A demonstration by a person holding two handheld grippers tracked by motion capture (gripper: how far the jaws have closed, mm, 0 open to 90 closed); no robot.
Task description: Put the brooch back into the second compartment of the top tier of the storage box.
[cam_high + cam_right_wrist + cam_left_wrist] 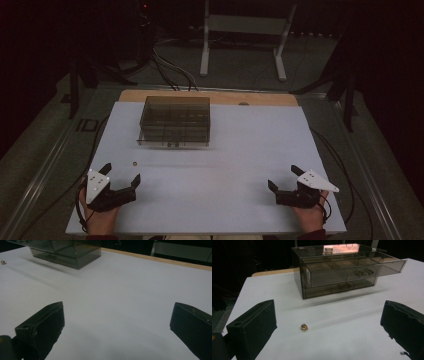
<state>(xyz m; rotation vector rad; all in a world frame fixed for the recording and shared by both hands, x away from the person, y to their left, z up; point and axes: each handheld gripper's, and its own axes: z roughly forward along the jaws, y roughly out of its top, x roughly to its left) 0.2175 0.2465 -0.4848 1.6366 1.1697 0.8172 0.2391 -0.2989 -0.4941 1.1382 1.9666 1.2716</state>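
High view, near edge: I have both hands at the front of the white table [240,145], the left gripper [120,176] at the left corner and the right gripper [282,177] at the right, well apart from each other.
Left gripper jaws: spread wide with nothing between them; in the left gripper view they frame bare table.
Right gripper jaws: also spread wide and empty, resting low over bare table in the right gripper view.
Small gold piece: a tiny trinket [304,327], perhaps a ring or charm, too small for me to tell; it lies alone on the table just ahead of the left gripper, between it and the box.
Smoky drawer box: the clear organiser [175,120] sits at the far middle of the table, its top drawer [352,270] pulled out toward me, with a few small gold items inside its compartments.
Step in hand, my judgement: the left gripper is placed to pick the small gold piece and carry it to the top drawer.
Risk one: the piece is tiny and low, so the broad jaws may close over it and skid it away across the smooth surface.
Risk two: a weak pinch could drop it before the drawer.
Risk three: nudging the protruding drawer could shift the light box or push the drawer shut.
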